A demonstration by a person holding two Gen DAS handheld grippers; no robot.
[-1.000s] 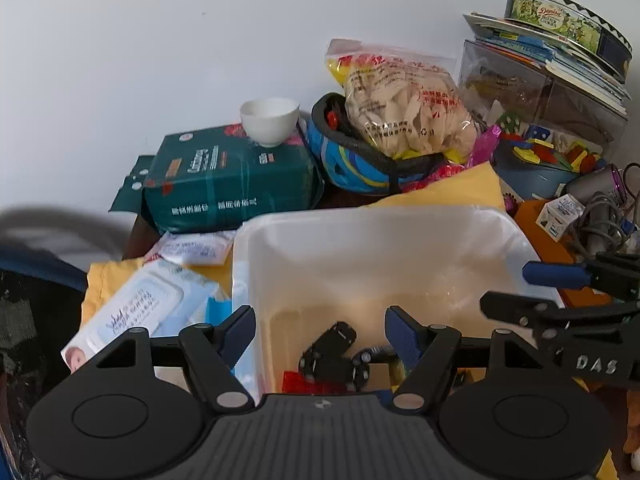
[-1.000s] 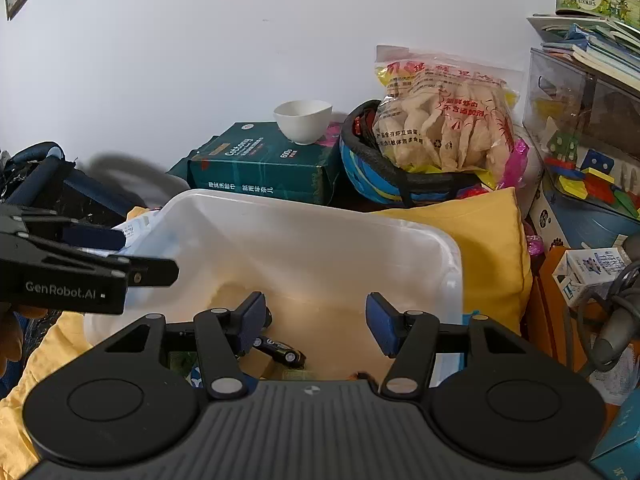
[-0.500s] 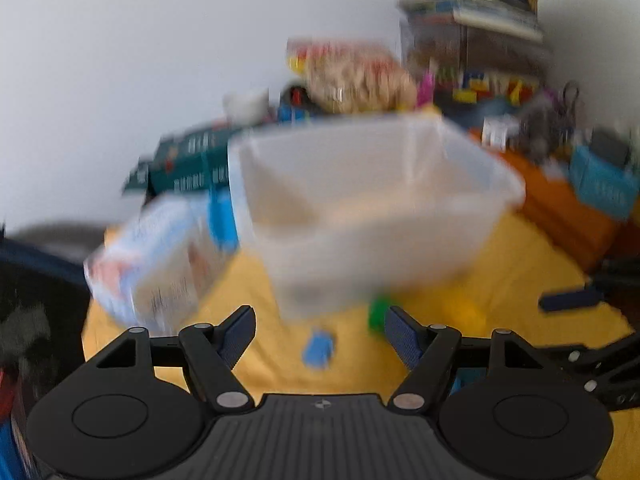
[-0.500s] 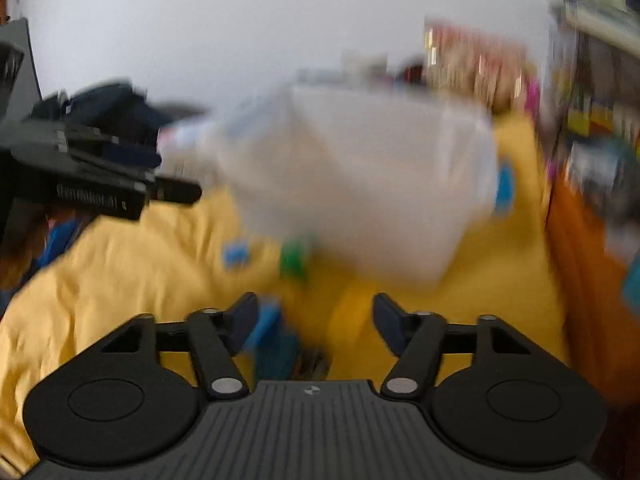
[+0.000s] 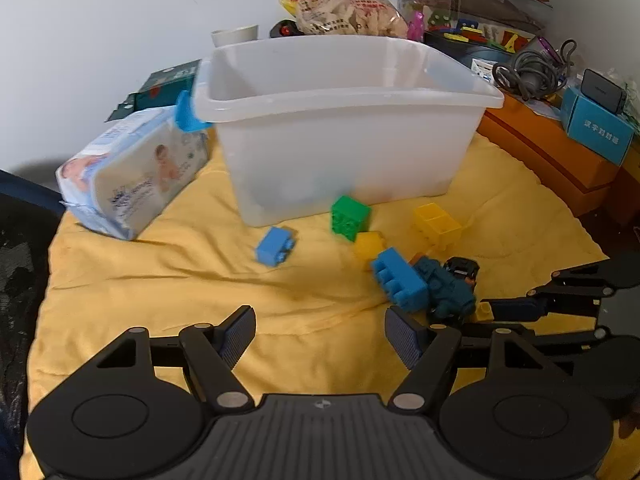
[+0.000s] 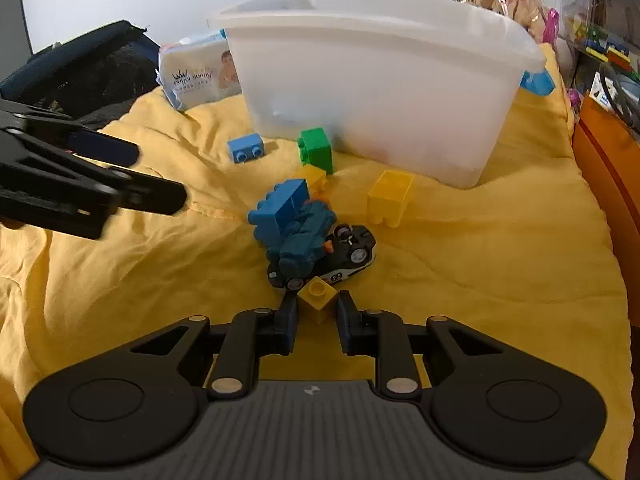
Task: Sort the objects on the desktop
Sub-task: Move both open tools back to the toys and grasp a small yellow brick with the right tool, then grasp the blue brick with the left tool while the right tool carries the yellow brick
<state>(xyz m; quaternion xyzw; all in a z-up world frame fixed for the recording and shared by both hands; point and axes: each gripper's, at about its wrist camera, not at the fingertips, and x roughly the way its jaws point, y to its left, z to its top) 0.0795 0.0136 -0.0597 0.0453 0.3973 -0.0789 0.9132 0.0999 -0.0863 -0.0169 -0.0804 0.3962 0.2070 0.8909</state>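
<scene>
A translucent white bin (image 5: 344, 120) (image 6: 376, 76) stands on a yellow cloth (image 5: 160, 288). In front of it lie a small blue brick (image 5: 275, 246) (image 6: 245, 148), a green brick (image 5: 349, 216) (image 6: 316, 150), yellow bricks (image 5: 437, 222) (image 6: 390, 198), a long blue brick (image 5: 398, 279) (image 6: 278, 212), a dark teal toy (image 5: 446, 292) (image 6: 304, 240) and a black toy car (image 6: 348, 252). My right gripper (image 6: 317, 311) is closed around a small yellow brick (image 6: 317, 296) on the cloth. My left gripper (image 5: 320, 336) is open and empty above the cloth.
A pack of baby wipes (image 5: 132, 176) leans left of the bin. Orange boxes (image 5: 548, 152), a blue box (image 5: 596, 128), cables, a snack bag (image 5: 348, 8) and toy shelves crowd the back right. A dark bag (image 6: 80, 68) lies at the left.
Both grippers have pulled back from over the bin and dropped to the cloth. The right gripper has closed on the small yellow brick. The left stays open.
</scene>
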